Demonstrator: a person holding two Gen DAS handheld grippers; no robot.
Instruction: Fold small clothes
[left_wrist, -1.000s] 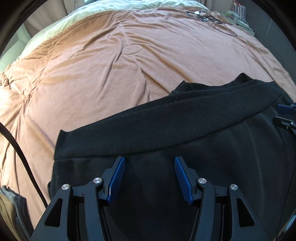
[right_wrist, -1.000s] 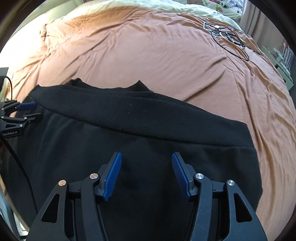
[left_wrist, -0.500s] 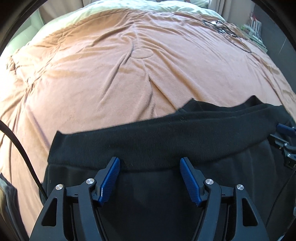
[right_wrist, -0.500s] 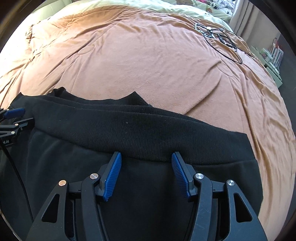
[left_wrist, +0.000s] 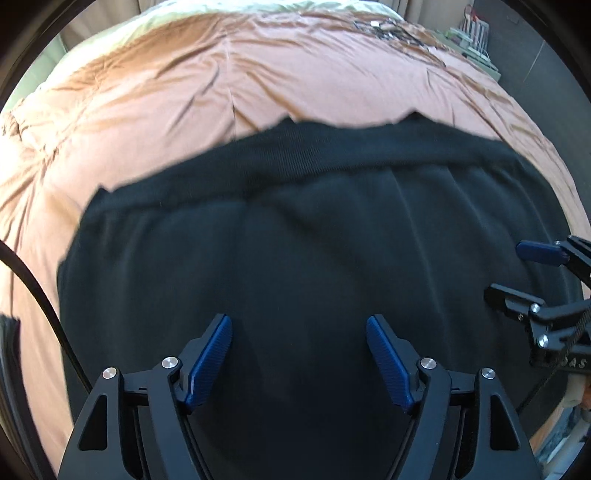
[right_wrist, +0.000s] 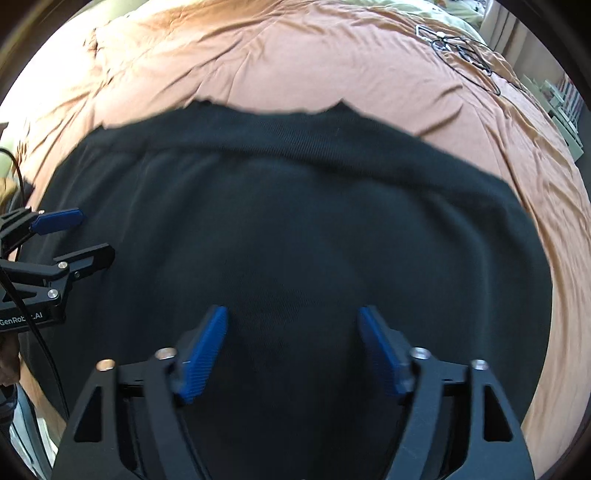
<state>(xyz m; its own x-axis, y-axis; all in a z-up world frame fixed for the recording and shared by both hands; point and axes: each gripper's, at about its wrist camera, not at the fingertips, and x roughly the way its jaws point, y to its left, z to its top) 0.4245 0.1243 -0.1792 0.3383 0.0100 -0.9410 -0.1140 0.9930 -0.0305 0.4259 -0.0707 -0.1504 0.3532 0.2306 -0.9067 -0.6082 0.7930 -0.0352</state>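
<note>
A black knit garment with a ribbed band along its far edge (left_wrist: 295, 240) lies spread flat on the rust-orange quilted bedspread (left_wrist: 221, 85) of a bed, its band running across the far side and two small points of a layer beneath poking out past it. The left gripper (left_wrist: 299, 356) hangs over the near half of the cloth with its blue-padded fingers (left_wrist: 208, 358) spread wide; its jaws have just been opening, and nothing is pinched between them, only the fabric lying below. The right gripper (right_wrist: 293, 349) is in the same condition over the other half, fingers (right_wrist: 201, 354) parted after just opening, empty. Each gripper shows at the edge of the other's view, side by side above the garment. By the look of it, at least one fold is laid, since a second layer peeks out under the band, and the cloth has been let go. The piece is still wide, so further folds probably remain. A tangle of thin dark cable (right_wrist: 461, 48) lies well apart on the far corner of the bed.
</note>
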